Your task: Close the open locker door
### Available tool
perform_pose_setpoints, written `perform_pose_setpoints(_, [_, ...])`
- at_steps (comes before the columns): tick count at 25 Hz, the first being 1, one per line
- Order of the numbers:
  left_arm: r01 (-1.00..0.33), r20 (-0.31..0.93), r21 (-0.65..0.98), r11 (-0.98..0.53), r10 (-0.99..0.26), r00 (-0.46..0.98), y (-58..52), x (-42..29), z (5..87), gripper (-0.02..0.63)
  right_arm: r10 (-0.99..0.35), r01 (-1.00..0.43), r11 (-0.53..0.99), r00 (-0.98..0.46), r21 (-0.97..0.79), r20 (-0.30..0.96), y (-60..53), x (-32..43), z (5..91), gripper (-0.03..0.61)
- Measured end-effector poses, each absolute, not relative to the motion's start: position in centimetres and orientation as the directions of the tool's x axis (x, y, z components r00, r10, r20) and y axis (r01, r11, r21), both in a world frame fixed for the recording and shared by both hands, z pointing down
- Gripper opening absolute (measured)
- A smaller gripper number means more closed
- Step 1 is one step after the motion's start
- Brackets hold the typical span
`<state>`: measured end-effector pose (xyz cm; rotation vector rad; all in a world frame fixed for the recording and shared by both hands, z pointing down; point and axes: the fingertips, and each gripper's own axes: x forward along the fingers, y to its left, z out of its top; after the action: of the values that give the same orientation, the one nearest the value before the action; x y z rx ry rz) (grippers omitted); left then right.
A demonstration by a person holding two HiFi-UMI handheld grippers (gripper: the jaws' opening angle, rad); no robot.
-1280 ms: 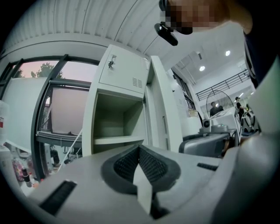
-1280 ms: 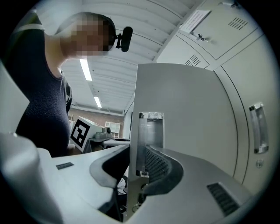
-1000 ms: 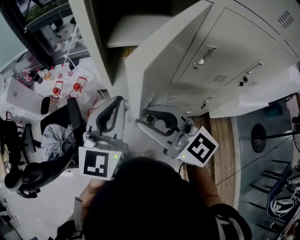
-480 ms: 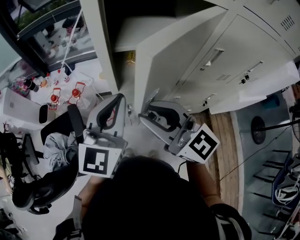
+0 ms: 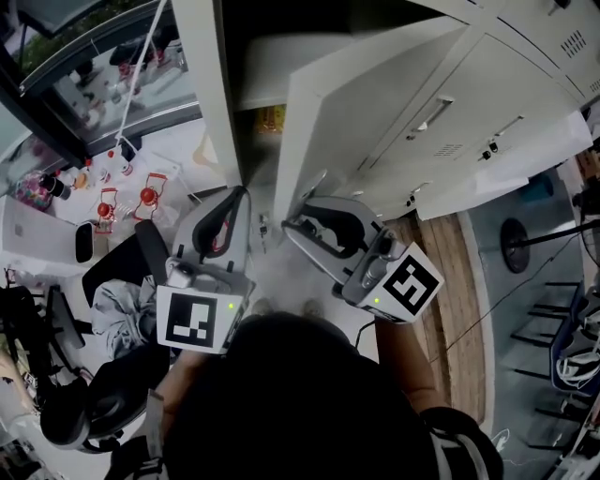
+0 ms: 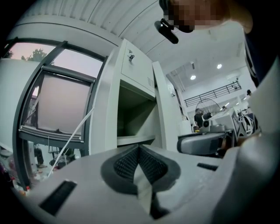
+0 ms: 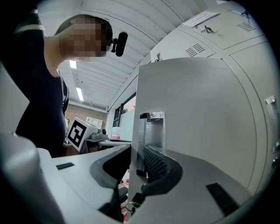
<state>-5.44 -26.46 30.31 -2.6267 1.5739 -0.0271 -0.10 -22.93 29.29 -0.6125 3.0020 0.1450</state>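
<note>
Both grippers have edged closer to the locker [image 5: 208,103] over the past second. The right gripper [image 5: 295,217] now sits at the free edge of the open locker door [image 5: 375,103]. Its jaws have just been narrowing, with that edge and its latch plate [image 7: 152,117] standing between them. A gap shows beside one jaw, so the pinch looks unfinished, though the wide lens makes contact on the door's outer face hard to judge. The left gripper [image 5: 242,195] floats alongside, facing the dark compartment [image 5: 281,21], jaws pressed together on nothing. The door stands swung well out from the locker. To close it well, I would push near the latch side, follow the hinge's arc, keep the left gripper out of the narrowing gap, and press until the latch seats.
</note>
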Motion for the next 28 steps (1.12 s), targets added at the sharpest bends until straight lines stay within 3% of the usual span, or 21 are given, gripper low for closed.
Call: perform_pose_setpoints(28, [-0.869, -0.04, -0.064, -0.49, -0.869, 0.493, -27.7, -8.7, 31.1, 0.002, -0.47, -0.476, 0.875, -0.879, 0.088, -0.083, -26.1, -2.4, 29.4, 0.097])
